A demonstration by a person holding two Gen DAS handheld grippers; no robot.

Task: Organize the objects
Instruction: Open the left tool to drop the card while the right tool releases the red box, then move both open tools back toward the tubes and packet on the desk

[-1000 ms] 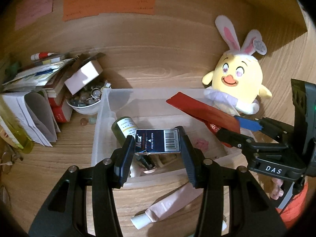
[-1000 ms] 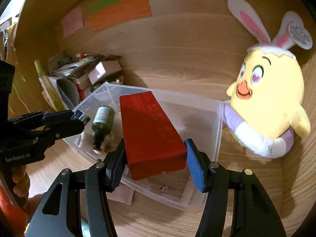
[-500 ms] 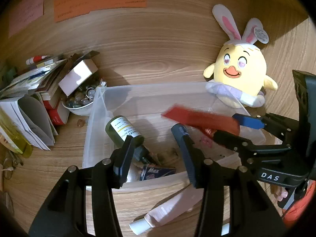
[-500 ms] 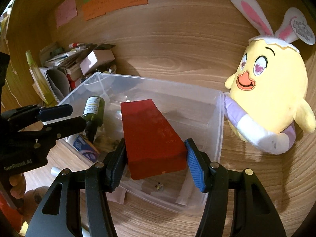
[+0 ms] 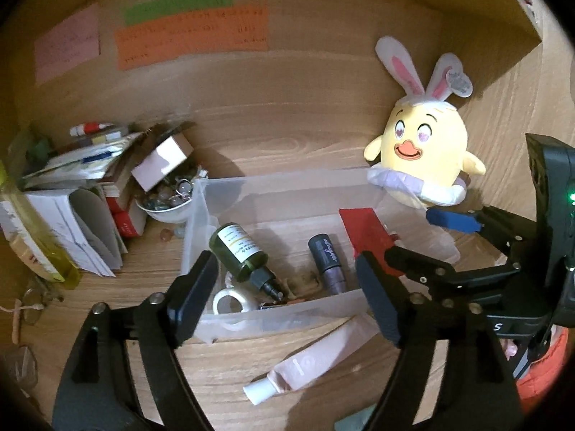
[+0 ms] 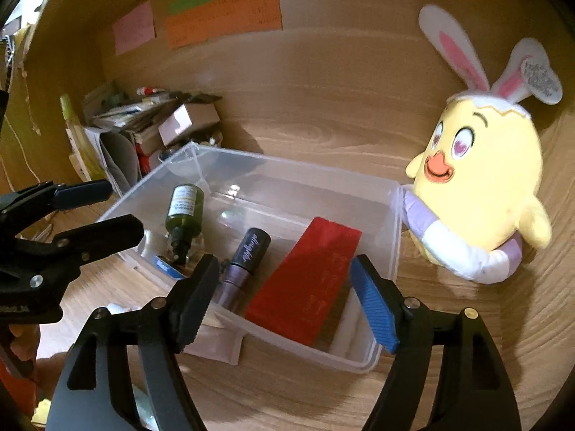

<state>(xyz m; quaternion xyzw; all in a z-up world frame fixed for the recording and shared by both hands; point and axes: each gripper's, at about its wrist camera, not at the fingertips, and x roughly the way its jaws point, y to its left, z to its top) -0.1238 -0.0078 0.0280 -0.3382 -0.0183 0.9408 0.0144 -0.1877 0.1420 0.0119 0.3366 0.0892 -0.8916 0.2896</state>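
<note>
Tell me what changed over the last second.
The right claw let go of the red box, which now lies in the clear bin. The left claw dropped its small staple box into the bin and is open. The green bottle and plush chick stayed put.

In the bin lie a bottle at its left, a tube mid-bin and a box at its right. A plush chick sits right of the bin, papers left, another tube before it.
</note>
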